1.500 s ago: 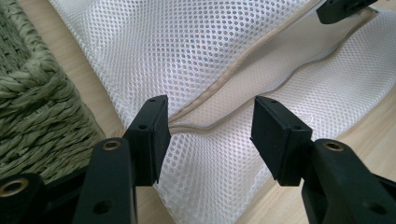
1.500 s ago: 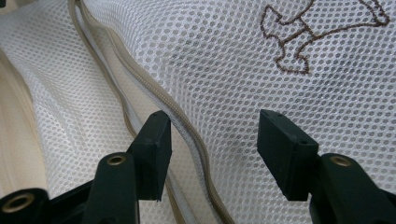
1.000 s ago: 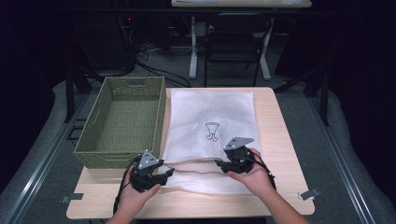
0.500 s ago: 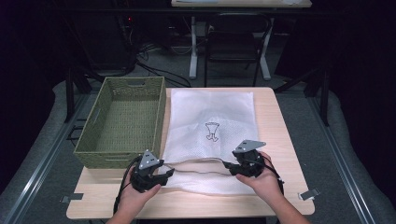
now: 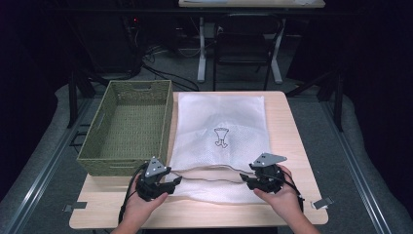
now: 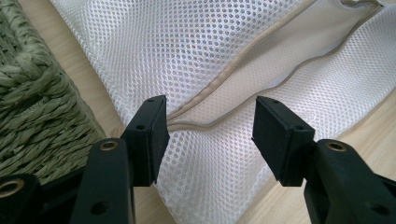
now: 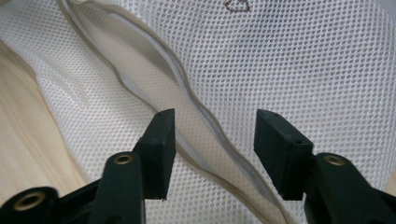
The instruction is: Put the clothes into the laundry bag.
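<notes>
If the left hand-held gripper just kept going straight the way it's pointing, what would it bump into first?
Most likely the white mesh bag: the left hand-held gripper has its open jaws on either side of the bag's beige opening seam, right at its near corner. The basket lies off to one side.

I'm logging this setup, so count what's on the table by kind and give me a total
White mesh laundry bag, zipper opening gaping: 1
Green woven basket: 1
Handheld grippers, left gripper and right gripper, both with jaws apart at the bag's opening: 2
Total: 4
</notes>
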A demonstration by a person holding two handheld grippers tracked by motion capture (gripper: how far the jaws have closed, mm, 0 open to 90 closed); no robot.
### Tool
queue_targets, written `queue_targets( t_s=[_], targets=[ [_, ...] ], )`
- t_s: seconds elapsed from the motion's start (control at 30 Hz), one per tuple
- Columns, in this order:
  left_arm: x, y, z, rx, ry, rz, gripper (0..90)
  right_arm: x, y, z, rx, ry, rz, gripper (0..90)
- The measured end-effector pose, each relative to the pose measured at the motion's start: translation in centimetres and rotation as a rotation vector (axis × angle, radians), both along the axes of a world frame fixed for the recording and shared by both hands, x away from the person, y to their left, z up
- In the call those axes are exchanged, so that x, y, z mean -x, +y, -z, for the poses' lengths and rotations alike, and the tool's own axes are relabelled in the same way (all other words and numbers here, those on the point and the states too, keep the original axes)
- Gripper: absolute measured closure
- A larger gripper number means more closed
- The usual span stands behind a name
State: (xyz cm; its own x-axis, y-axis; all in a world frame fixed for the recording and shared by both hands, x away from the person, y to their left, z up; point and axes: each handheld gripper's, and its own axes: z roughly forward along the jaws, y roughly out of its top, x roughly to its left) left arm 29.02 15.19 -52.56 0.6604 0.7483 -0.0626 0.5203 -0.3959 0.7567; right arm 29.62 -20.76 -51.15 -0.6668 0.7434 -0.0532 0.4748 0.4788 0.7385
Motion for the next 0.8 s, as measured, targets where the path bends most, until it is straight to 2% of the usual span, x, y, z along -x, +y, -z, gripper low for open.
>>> queue_targets(
  t_s=[0.2,0.47,0.6,0.8],
  targets=[
    [0.0,-0.1,0.1,-0.002,0.002,0.0,45.4,0.9,-0.3,0.1,-0.008,-0.025,-0.016,53.0],
    [0.0,-0.1,0.1,-0.003,0.002,0.003,45.4,1.7,-0.7,1.3,-0.074,-0.029,-0.023,51.3],
    [0.0,-0.1,0.1,-0.001,0.001,0.004,45.4,1.8,-0.8,2.0,-0.07,-0.03,-0.011,49.4],
    [0.0,-0.2,0.2,-0.005,0.006,0.011,45.4,2.0,-0.8,2.8,-0.047,-0.048,-0.024,48.0]
  ],
)
